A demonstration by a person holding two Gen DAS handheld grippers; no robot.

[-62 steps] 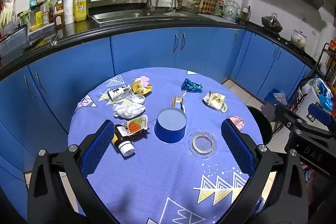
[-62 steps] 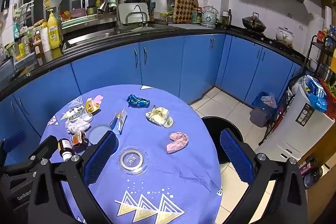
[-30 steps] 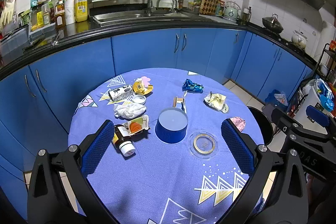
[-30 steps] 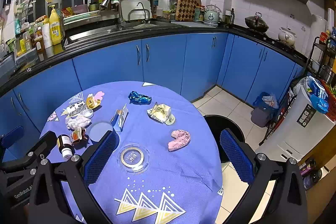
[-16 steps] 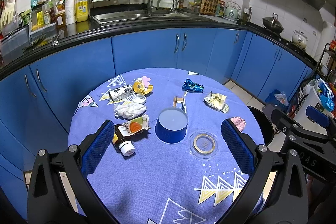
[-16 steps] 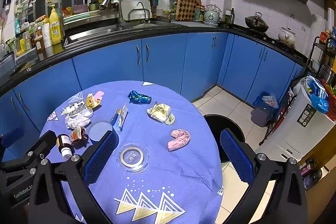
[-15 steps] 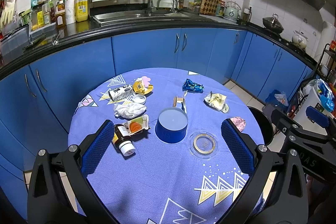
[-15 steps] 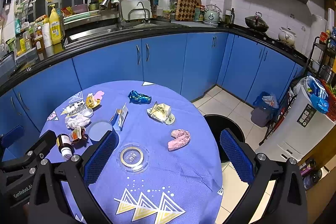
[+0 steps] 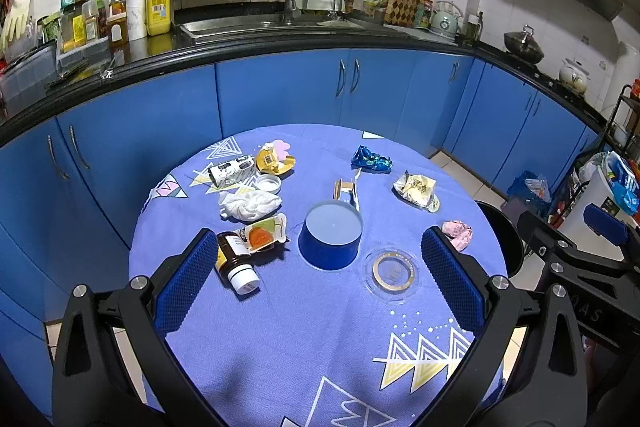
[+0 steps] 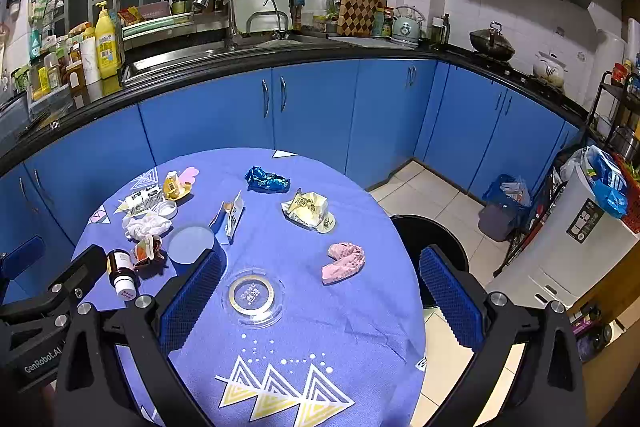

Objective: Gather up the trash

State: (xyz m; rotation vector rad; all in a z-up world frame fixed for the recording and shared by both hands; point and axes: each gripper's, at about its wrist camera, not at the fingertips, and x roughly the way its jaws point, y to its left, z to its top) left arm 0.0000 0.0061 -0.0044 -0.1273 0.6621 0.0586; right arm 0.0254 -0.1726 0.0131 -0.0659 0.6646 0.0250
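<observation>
- Table: round, under a blue patterned cloth, with all the trash lying on it. Judged step: the start, nothing collected yet.
- Black bin: on the floor just beside the table's right edge, partly hidden by it. Probably where the trash goes, though I cannot tell whether anything is inside.
- Left gripper: fingers wide apart and empty, hovering above the near table.
- Right gripper: fingers wide apart and empty, above the table's right side.
- Blue bowl: upside down at mid-table, so whatever may be under it is hidden.
- Tissue: crumpled, left of the bowl.
- Brown bottle: on its side, near the left gripper's left finger.
- Clear lid: flat, between the right fingers in view. Thin, so hard to pinch.
- Pink wrapper: near the bin-side edge. The likely first pick for the right gripper: lower, close on it, carry it to the bin.
- Blue wrapper: far side of the table, print unreadable.
</observation>
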